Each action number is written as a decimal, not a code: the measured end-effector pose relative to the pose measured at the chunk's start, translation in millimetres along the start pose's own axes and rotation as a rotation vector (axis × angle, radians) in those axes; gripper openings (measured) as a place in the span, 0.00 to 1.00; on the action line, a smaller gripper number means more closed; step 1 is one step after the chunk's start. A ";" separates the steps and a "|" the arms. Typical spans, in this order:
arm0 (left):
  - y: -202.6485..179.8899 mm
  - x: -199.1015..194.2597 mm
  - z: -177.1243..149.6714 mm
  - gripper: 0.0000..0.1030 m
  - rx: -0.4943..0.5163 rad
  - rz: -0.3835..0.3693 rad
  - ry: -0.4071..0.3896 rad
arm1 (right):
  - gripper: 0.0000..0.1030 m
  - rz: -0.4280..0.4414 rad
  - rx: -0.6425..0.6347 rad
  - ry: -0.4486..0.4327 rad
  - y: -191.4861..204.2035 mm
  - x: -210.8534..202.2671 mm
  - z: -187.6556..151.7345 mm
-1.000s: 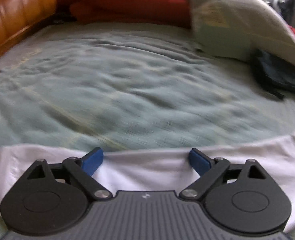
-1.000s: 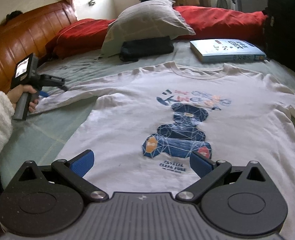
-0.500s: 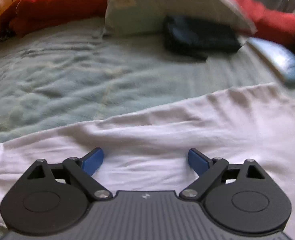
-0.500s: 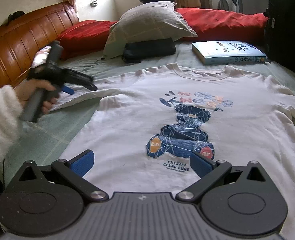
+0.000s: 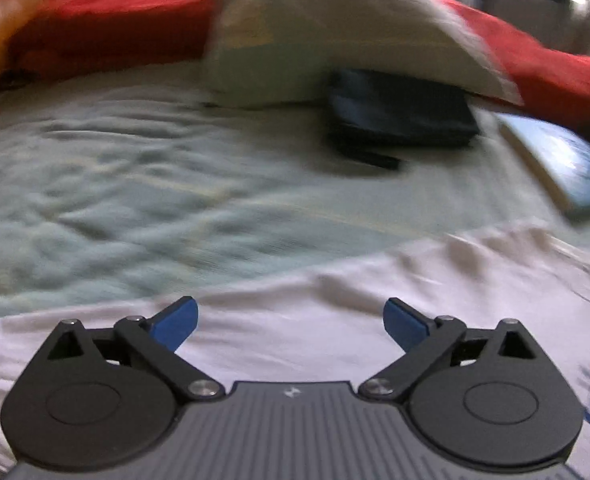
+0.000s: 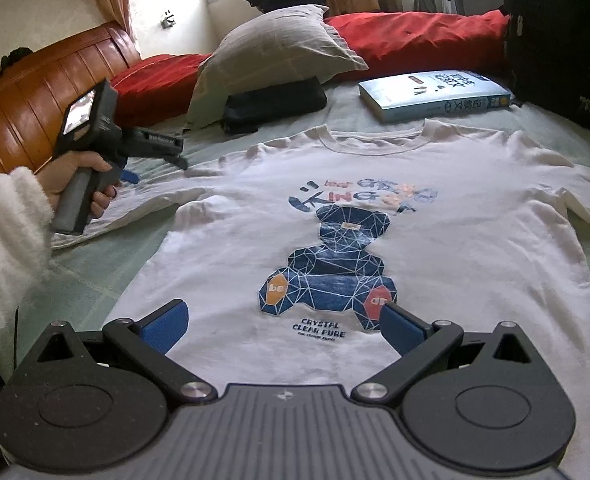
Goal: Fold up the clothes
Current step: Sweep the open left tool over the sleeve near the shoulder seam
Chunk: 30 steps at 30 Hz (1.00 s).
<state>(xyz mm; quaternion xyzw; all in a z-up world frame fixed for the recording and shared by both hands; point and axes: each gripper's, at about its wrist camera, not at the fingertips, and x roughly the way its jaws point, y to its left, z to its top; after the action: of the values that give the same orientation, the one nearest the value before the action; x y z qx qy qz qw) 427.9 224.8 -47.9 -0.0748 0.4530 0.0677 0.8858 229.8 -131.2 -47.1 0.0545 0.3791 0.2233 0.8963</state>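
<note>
Right wrist view: right claw [image 6: 283,322] apart over shirt [image 6: 435,248] hem.
Left claw [image 5: 290,322]: apart above sleeve [image 5: 335,304].
Handling: soft, light; pinch edges.

A white T-shirt [image 6: 435,248] lies face up and unfolded on the bed [image 6: 87,280], collar toward the pillow [image 6: 271,52]. Its chest bears a blue geometric bear print with lettering above and below. Both sleeves spread outward; the fabric is flat with slight wrinkles.

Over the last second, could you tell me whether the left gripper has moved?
Yes. In the right wrist view the left gripper has risen and travelled right, away from the wooden headboard, toward the T-shirt's shoulder.
</note>
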 end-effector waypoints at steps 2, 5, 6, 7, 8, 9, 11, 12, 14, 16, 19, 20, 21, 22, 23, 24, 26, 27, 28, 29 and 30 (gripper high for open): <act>-19.1 4.4 -2.4 0.96 0.055 -0.035 0.025 | 1.00 0.002 -0.002 0.004 -0.5 1.1 -0.9; -40.6 30.4 -3.1 0.99 0.096 0.031 0.056 | 1.00 -0.005 0.000 0.001 -3.9 0.5 -0.6; -41.7 39.5 -2.7 1.00 0.094 0.050 0.047 | 1.00 -0.010 0.002 -0.002 -5.8 -0.3 -0.1; -39.3 45.4 -1.0 1.00 0.082 0.050 0.027 | 1.00 -0.015 0.008 -0.005 -8.2 -1.0 0.4; -36.3 47.6 2.4 1.00 0.067 0.049 0.021 | 1.00 -0.019 0.017 -0.009 -11.3 -2.2 0.9; -33.8 47.9 6.7 1.00 0.058 0.055 0.025 | 1.00 -0.021 0.027 -0.013 -14.2 -3.5 1.2; -30.9 40.9 10.0 0.97 0.070 0.098 0.015 | 1.00 -0.025 0.040 -0.019 -18.1 -5.4 1.5; -29.0 34.0 9.3 0.97 0.083 0.117 0.003 | 1.00 -0.025 0.045 -0.021 -19.0 -6.2 1.5; -20.4 11.9 1.3 0.97 0.109 0.093 -0.033 | 1.00 -0.018 0.049 -0.024 -18.8 -7.7 1.1; -10.7 -12.1 -11.1 0.97 0.118 0.043 -0.068 | 1.00 -0.013 0.045 -0.024 -15.9 -8.6 0.8; 3.4 -32.6 -33.8 0.97 0.134 -0.015 -0.089 | 1.00 -0.002 0.025 -0.024 -7.1 -10.0 0.2; 7.2 -31.1 -41.0 0.97 0.138 -0.027 -0.078 | 1.00 0.001 0.018 -0.024 -3.6 -10.3 0.3; 11.4 -27.3 -48.4 0.97 0.135 -0.029 -0.061 | 1.00 0.003 0.012 -0.023 -0.2 -10.8 0.3; 16.0 -22.7 -55.4 0.97 0.129 -0.030 -0.042 | 1.00 0.005 0.005 -0.024 3.1 -11.9 0.2; 20.7 -19.6 -62.4 0.98 0.124 -0.033 -0.036 | 1.00 0.007 -0.004 -0.024 6.5 -13.4 0.3; 24.8 -20.0 -69.9 0.98 0.129 -0.038 -0.053 | 1.00 0.008 -0.012 -0.025 9.6 -14.9 0.3; 31.8 -22.2 -83.9 0.99 0.146 -0.041 -0.082 | 1.00 0.000 -0.029 -0.031 14.0 -18.5 0.3; 33.3 -25.6 -88.9 0.99 0.165 -0.029 -0.089 | 1.00 -0.007 -0.035 -0.034 15.7 -19.7 0.5; 34.9 -29.0 -94.0 0.99 0.184 -0.018 -0.096 | 1.00 -0.011 -0.035 -0.034 16.4 -20.0 0.9; 37.3 -32.9 -97.4 0.99 0.194 -0.012 -0.098 | 1.00 -0.014 -0.033 -0.033 16.8 -20.0 1.5; 40.9 -37.5 -98.5 0.99 0.192 -0.013 -0.091 | 1.00 -0.015 -0.030 -0.032 17.3 -19.9 1.8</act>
<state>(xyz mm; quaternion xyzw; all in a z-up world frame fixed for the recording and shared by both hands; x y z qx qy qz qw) 320.4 243.8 -77.3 0.0104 0.4160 0.0215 0.9090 212.7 -124.4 -28.1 0.0418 0.3619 0.2213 0.9046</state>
